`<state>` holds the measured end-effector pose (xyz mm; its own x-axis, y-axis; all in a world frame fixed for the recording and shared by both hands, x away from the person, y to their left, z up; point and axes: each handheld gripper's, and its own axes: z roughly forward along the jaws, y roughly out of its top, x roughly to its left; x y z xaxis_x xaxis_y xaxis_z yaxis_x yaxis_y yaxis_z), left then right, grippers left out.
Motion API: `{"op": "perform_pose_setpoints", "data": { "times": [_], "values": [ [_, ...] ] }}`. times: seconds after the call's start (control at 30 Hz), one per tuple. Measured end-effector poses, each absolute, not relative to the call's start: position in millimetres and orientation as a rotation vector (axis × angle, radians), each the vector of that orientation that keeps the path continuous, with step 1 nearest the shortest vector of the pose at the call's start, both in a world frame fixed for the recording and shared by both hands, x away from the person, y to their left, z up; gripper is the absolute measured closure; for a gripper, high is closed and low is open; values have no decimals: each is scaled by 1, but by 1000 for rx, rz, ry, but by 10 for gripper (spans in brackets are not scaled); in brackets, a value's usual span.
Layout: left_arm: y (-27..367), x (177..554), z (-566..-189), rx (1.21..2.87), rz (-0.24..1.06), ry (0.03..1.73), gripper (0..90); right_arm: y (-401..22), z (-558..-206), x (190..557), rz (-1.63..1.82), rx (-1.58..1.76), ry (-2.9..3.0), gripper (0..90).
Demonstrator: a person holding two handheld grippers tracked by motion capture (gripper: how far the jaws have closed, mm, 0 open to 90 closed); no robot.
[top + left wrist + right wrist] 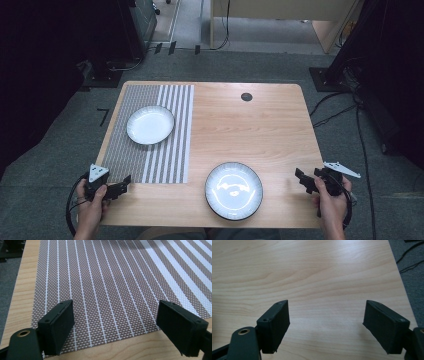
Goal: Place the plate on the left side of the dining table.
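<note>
From the high view I see the wooden tabletop (pixel 260 125) with a striped placemat (pixel 150 150) covering its left part. A white plate (pixel 150 124) sits on the mat toward the far side. A second plate with a dark rim (pixel 233 190) rests on bare wood near the front edge, just right of the mat's near corner and apart from it. A small dark round fitting (pixel 246 97) is set in the wood near the far edge; I cannot make out what it is.

My left tongs (pixel 124 183) hang at the mat's near left corner, held in my left hand (pixel 92 207). In the left gripper view the left tongs (pixel 115 325) are spread wide with nothing between them, the woven mat (pixel 107 285) and a strip of wood below. The mat's stripes widen toward the upper right, where the frame cuts them off.

My right tongs (pixel 301 179) sit at the right front edge, held in my right hand (pixel 331 202). In the right gripper view they (pixel 325 323) are likewise released and empty, over bare wood (pixel 312 272), with grey floor and cables at the right edge.

Both forearms are cut off by the bottom of the high view.
</note>
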<state>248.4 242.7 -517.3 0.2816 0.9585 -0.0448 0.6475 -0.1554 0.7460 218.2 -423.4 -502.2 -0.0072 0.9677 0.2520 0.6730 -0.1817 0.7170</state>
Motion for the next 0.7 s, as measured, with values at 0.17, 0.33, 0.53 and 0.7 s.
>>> {"op": "perform_pose_setpoints", "data": {
  "times": [0.17,0.33,0.53,0.7],
  "values": [
    [243,248,-517,1888,597,1442,149,-430,-509,213,979,1901,1696,207],
    [242,248,-517,1890,599,1442,148,-435,-514,208,936,1913,1692,207],
    [242,248,-517,1892,600,1442,149,-435,-516,206,897,1901,1696,205],
    [242,248,-517,1891,600,1442,149,-429,-518,206,840,1864,1700,191]
  ]
}}
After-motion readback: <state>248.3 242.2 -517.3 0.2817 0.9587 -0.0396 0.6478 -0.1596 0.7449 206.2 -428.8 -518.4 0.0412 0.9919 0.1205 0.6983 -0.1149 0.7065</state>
